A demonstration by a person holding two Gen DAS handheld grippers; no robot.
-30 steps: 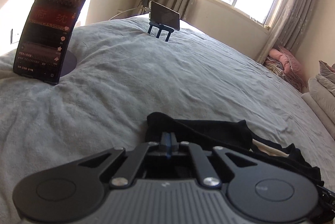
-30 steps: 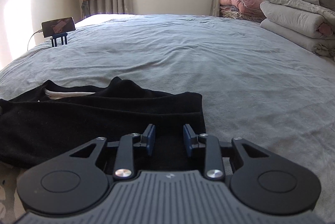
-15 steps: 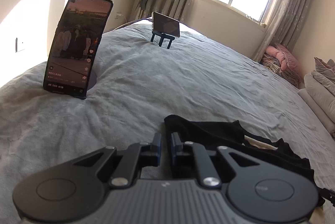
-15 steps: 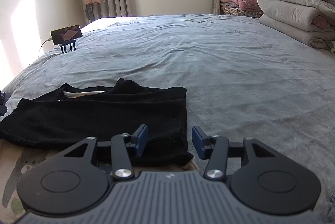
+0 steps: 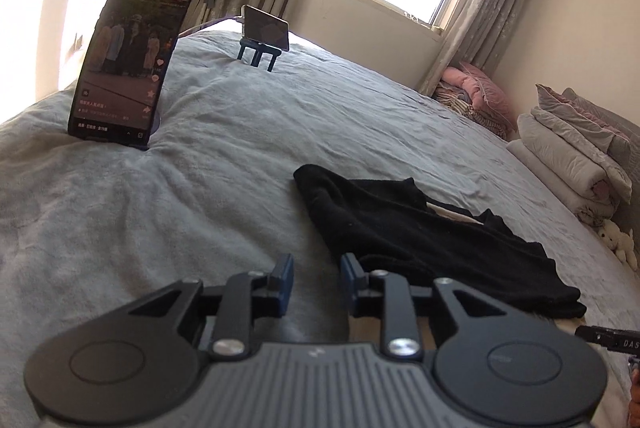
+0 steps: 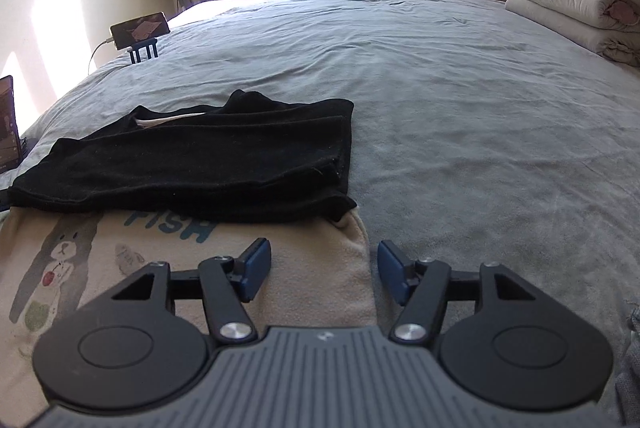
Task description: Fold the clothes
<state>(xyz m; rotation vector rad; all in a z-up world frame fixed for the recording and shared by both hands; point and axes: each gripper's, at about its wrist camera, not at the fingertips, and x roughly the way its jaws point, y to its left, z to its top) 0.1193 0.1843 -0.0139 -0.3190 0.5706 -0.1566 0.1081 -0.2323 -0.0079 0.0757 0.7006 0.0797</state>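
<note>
Left wrist: my left gripper [image 5: 316, 278] is opening, nothing between its fingers. Black garment [image 5: 424, 232] lies folded on the grey bedspread [image 5: 200, 187], just ahead and right. Risk: a low fingertip snags that near edge, undoing the fold.

Right wrist: right gripper [image 6: 320, 270] also opening, empty, over the cream printed cloth [image 6: 120, 260]; garment beyond, ahead-left. Same risk.

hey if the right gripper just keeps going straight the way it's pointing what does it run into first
Probably the cream printed garment lying between the opening jaws of the right gripper, then the folded black garment beyond; depth is unclear.
</note>
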